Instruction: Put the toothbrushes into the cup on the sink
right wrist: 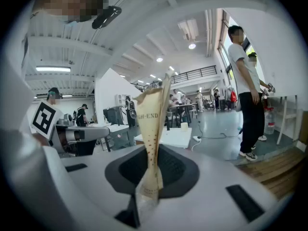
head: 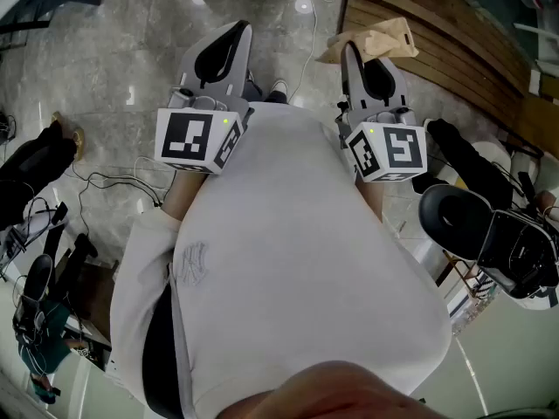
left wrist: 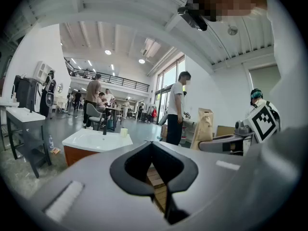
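Observation:
Both grippers are held up against a person's white shirt, jaws pointing out over the floor. My right gripper (head: pixel 351 51) (right wrist: pixel 148 153) is shut on a tan paper packet (right wrist: pixel 152 129) (head: pixel 377 37) printed with "HIGH-END"; the packet stands up from between the jaws. What is inside it cannot be seen. My left gripper (head: pixel 234 31) (left wrist: pixel 152 144) has its jaws together with nothing between them. Some way off stands a white sink (left wrist: pixel 91 141) on a wooden cabinet, with a small pale cup (left wrist: pixel 123 132) on its rim. The right gripper view also shows the sink (right wrist: pixel 175 137) and the cup (right wrist: pixel 184 125). No bare toothbrush is in view.
The floor is grey marble (head: pixel 113 51), with wooden decking (head: pixel 437 42) at the right and cables (head: pixel 113 182) at the left. A person in a white shirt (left wrist: pixel 175 109) stands beyond the sink. Tables, chairs and other people fill the hall behind.

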{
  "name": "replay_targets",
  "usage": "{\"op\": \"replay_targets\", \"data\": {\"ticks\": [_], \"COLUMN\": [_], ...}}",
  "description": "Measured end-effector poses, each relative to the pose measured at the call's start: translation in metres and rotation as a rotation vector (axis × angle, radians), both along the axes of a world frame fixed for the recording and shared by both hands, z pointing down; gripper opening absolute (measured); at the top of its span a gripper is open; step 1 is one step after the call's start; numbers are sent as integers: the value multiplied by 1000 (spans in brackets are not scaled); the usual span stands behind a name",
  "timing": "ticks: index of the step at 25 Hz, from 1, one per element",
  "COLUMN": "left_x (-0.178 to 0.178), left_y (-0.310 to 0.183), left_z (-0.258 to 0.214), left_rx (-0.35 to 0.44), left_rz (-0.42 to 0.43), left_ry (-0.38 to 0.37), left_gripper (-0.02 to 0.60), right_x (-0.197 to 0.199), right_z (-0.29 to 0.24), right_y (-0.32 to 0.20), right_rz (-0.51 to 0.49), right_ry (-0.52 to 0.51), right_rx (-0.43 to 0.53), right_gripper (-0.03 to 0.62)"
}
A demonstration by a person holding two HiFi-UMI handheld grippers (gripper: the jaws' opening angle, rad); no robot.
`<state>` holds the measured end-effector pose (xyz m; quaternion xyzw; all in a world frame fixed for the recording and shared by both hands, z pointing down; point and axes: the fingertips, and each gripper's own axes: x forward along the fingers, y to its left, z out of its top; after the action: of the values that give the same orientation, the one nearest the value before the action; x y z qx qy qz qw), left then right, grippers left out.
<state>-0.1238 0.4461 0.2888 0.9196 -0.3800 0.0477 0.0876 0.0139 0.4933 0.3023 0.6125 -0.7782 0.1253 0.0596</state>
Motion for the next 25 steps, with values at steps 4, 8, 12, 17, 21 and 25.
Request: {"op": "replay_targets", "data": {"ticks": [4, 8, 12, 17, 21, 25], "left_x": [7, 5, 2, 1, 3, 5], "left_y": [-2, -2, -3, -1, -1, -4], "left_z": [7, 6, 1, -1, -3, 0], "left_rx": [-5, -4, 1, 6, 6, 2], "left_rz": [-4, -6, -11, -13, -13, -19], "left_ry": [0, 2, 6, 8, 11, 9], "left_gripper": [1, 1, 0, 1, 2, 1], "right_x": [7, 5, 2, 2, 5, 13], "right_z": [6, 5, 1, -1, -7, -5], "right_y": [-3, -3, -4, -2, -3, -7], "right_rz": [-5, -9, -12, -12, -9, -1], "right_ry": [0, -2, 1, 6, -12, -14], "right_rx": [1, 5, 6, 12, 39, 39], "right_gripper": [55, 55, 55, 55, 55, 55]}}
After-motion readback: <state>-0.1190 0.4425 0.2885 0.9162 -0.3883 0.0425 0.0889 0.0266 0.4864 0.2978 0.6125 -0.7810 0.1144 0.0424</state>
